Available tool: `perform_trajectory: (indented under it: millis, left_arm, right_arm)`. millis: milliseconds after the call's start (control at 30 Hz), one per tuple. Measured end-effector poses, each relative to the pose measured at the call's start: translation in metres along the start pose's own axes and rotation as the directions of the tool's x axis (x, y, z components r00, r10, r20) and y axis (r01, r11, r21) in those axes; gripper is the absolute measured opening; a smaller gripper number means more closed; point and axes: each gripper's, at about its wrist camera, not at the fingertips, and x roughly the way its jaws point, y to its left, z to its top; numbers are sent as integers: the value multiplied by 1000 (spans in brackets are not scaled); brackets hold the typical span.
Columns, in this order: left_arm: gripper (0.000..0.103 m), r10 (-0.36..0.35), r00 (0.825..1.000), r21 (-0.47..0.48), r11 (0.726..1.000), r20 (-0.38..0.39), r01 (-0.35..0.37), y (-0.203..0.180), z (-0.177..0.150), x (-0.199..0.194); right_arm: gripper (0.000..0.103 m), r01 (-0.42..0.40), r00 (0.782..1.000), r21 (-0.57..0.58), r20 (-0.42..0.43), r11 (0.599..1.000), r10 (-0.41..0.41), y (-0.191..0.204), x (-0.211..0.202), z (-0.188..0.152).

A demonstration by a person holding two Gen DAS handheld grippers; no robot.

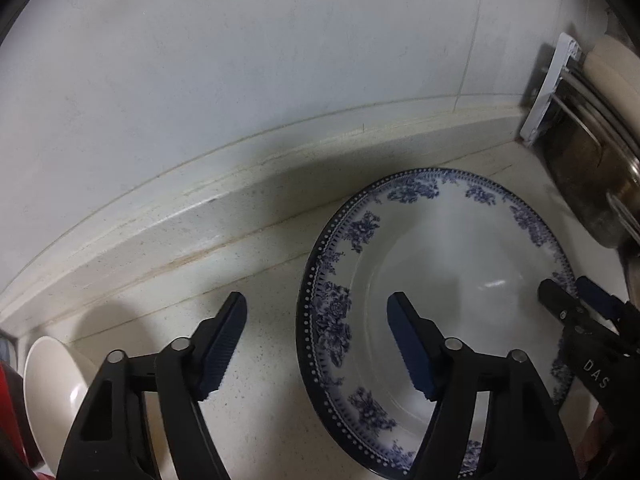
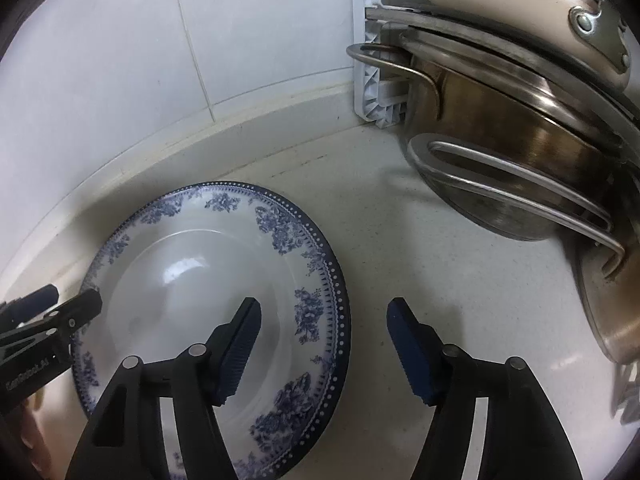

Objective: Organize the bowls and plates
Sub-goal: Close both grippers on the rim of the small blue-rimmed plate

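Observation:
A white plate point(image 1: 460, 260) with a blue flower rim lies flat on the pale counter point(image 1: 260, 400) near the wall. My left gripper point(image 1: 316, 308) stands open astride the plate's left rim, one finger over the plate's well and the other over bare counter. In the right wrist view the same plate point(image 2: 180, 272) has my right gripper point(image 2: 324, 308) open astride its right rim in the same way. No pad presses on the plate. Each gripper shows at the far side in the other's view: the right gripper point(image 1: 566, 286) and the left gripper point(image 2: 70, 296).
A cream bowl point(image 1: 52, 392) leans at the lower left beside something red point(image 1: 8, 400). Steel pots point(image 2: 520, 140) and a cream pan point(image 2: 520, 8) lie stacked in a white rack point(image 2: 376, 40) right of the plate. A tiled wall point(image 1: 240, 60) with a raised ledge runs behind.

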Motion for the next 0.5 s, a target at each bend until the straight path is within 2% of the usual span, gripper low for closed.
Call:
perform_trajectory:
  millis: [67,233,300,367,500]
  left_arm:
    - [62,-9,1000,-8,1000,-17,9,2,-1,6]
    - [56,-12,1000,-15,1000,-14,12,2,0,10]
    - [43,-43,999,-21,999,-19,43,2,0,10]
    - [39,-60,998,-26,998,-25,60,4,0,10]
    - [38,-52,998,-32,998,-20,51,5,-1,9]
  right_arm:
    - [60,9,1000,-8,5,1000,-8,2,1,0]
    - [55,12,1000,-38,7,999,-12,4,3,2]
    - [51,6,1000,-41,9,999,-6,5,4,1]
    - [45,-2,1000,-44,10,999,2,6,4,2]
    - [40,-10,1000,-49,6,999,11,6,6,5]
